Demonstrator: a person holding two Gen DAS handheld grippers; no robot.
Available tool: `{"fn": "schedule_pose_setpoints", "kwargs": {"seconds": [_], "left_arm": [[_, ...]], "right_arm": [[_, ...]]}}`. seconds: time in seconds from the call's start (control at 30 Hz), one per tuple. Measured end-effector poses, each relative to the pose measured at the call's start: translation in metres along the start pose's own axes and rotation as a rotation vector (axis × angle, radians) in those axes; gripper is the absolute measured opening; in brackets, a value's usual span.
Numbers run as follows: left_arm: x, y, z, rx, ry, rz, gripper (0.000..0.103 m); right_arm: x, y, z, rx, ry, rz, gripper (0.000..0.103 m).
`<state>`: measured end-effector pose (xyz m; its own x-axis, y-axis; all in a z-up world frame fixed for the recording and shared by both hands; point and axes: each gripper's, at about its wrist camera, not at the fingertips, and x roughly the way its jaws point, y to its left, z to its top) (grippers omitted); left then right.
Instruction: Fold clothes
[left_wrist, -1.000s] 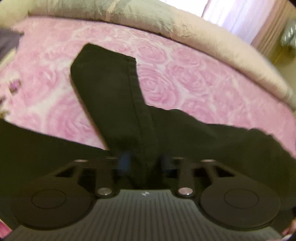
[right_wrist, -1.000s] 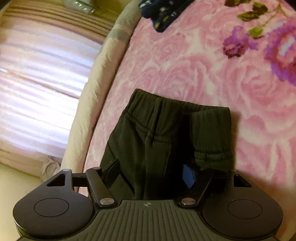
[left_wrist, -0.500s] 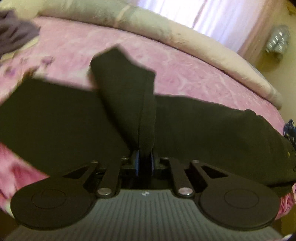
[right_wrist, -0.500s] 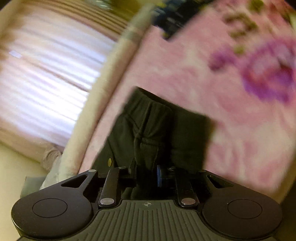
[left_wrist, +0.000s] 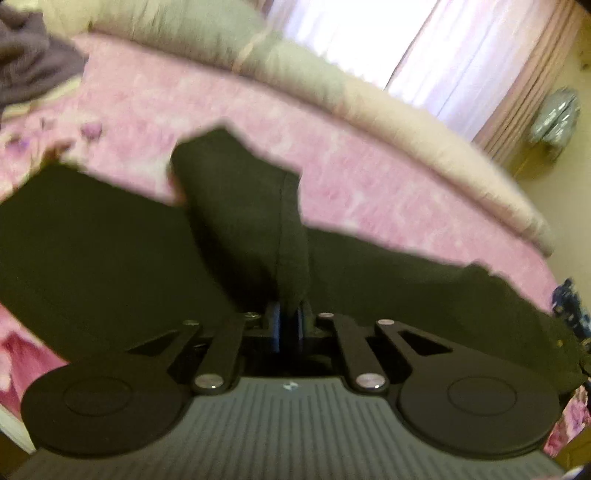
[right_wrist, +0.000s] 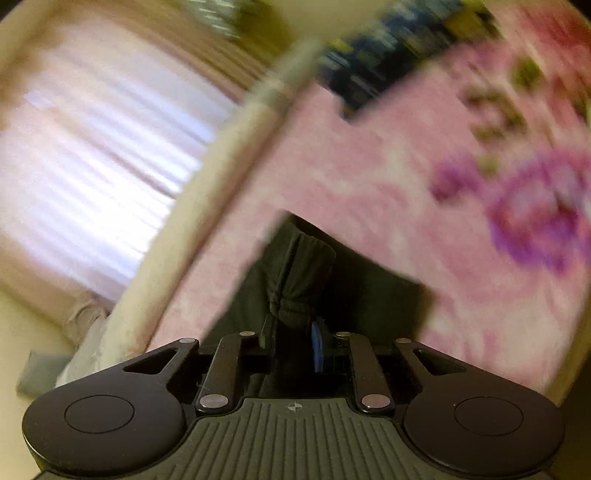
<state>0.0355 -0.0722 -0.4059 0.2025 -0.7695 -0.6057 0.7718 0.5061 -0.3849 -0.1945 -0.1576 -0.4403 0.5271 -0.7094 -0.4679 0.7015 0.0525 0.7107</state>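
Black trousers (left_wrist: 110, 240) lie spread across the pink bed in the left wrist view. A folded trouser leg (left_wrist: 240, 206) rises from them into my left gripper (left_wrist: 288, 314), whose jaws are closing tighter on that cloth. In the blurred right wrist view, the gathered elastic waistband (right_wrist: 299, 266) of the black trousers (right_wrist: 369, 291) is bunched between the pads of my right gripper (right_wrist: 295, 328). Its jaws are also closing on the cloth, and the garment hangs lifted off the blanket there.
A pink rose-print blanket (left_wrist: 369, 184) covers the bed, with a beige rolled quilt (left_wrist: 369, 107) along its far edge before a curtained window (left_wrist: 406, 48). A purple-grey garment (left_wrist: 29, 62) lies far left. A blue patterned garment (right_wrist: 388, 48) lies beyond the trousers.
My right gripper has gone from open around the waistband to pinching it, and has risen and rolled. My left gripper has carried the trouser leg sideways over the spread garment.
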Motion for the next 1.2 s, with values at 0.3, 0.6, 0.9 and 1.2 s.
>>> {"fn": "schedule_pose_setpoints", "kwargs": {"seconds": [0.3,0.6,0.9,1.2], "left_arm": [[-0.011,0.003,-0.030,0.058,0.009,0.047,0.005],[-0.014,0.002,-0.039,0.086,0.024,0.063,0.006],[-0.031,-0.021,-0.025,0.239,-0.010,0.192,0.033],[0.016,-0.068,0.045,0.549,-0.036,0.257,0.049]], "right_arm": [[-0.007,-0.045,-0.022,0.055,0.017,-0.042,0.016],[-0.009,-0.035,-0.022,-0.027,-0.004,-0.050,0.016],[-0.015,-0.005,-0.024,-0.246,-0.040,-0.269,0.062],[0.005,0.021,-0.019,-0.259,-0.116,-0.252,0.062]]}}
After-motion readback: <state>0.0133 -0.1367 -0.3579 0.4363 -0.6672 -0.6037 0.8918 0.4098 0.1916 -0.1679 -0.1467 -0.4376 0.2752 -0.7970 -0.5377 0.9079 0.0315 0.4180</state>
